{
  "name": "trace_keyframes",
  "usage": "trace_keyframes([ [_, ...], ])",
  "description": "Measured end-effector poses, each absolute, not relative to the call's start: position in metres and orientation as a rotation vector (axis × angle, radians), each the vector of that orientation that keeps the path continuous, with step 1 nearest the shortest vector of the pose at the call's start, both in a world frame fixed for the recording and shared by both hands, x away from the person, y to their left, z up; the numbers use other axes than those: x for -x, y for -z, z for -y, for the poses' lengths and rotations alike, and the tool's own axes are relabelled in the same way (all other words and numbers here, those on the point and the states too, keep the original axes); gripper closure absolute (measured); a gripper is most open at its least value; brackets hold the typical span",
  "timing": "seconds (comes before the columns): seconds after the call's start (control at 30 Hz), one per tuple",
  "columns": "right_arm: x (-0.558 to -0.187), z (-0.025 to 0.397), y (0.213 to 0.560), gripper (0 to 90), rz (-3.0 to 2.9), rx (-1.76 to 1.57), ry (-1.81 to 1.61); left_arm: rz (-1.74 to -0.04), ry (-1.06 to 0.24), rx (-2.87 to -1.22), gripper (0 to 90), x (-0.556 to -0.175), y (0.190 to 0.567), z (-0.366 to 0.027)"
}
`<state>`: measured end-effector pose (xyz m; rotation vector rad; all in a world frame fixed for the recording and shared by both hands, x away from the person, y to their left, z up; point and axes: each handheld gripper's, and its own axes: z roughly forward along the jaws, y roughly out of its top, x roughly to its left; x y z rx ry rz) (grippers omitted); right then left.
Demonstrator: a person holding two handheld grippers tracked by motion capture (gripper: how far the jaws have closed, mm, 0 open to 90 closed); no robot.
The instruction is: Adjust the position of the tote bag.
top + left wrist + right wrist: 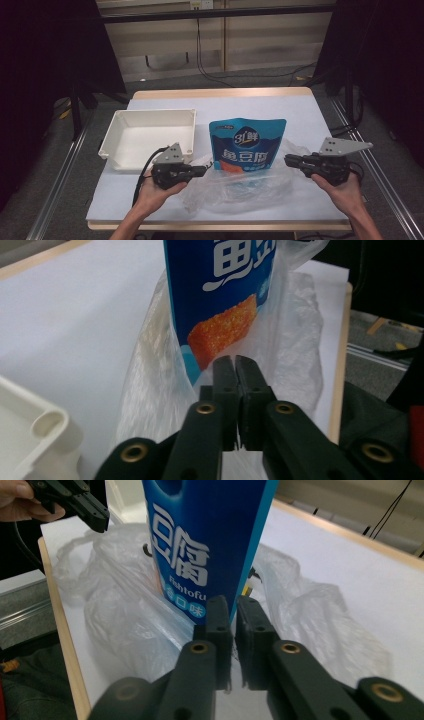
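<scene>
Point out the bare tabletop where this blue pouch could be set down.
Free: the far strip behind the blue snack pouch and white plastic tray, and the right side beyond the clear plastic bag. Crowded: the near middle, between both grippers.

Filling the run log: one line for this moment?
left tool: shut | right tool: shut | blue fish tofu pouch: upright in clear plastic bag

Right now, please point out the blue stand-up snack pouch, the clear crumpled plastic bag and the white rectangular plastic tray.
Blue stand-up snack pouch [246, 145]: high view, middle of its printed front.
Clear crumpled plastic bag [235, 192]: high view, its front folds.
White rectangular plastic tray [150, 137]: high view, its bare floor.
</scene>
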<state>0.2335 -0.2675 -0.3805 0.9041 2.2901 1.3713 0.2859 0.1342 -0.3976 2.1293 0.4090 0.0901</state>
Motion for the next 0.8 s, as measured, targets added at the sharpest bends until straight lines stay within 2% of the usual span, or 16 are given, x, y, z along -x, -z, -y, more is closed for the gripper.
trace_keyframes([
  [0.27, -0.258, 0.271, 0.397, 90.0, -2.323, -0.987, -1.312, -0.501, -0.090, -2.144, 90.0, -0.314, 0.415, -0.123],
  [0.43, -0.272, 0.274, 0.413, 90.0, -2.366, -1.050, -1.313, -0.541, -0.125, -2.231, 90.0, -0.318, 0.427, -0.113],
  [0.8, -0.283, 0.261, 0.448, 90.0, -2.462, -1.075, -1.223, -0.455, -0.072, -2.391, 90.0, -0.313, 0.453, -0.106],
])
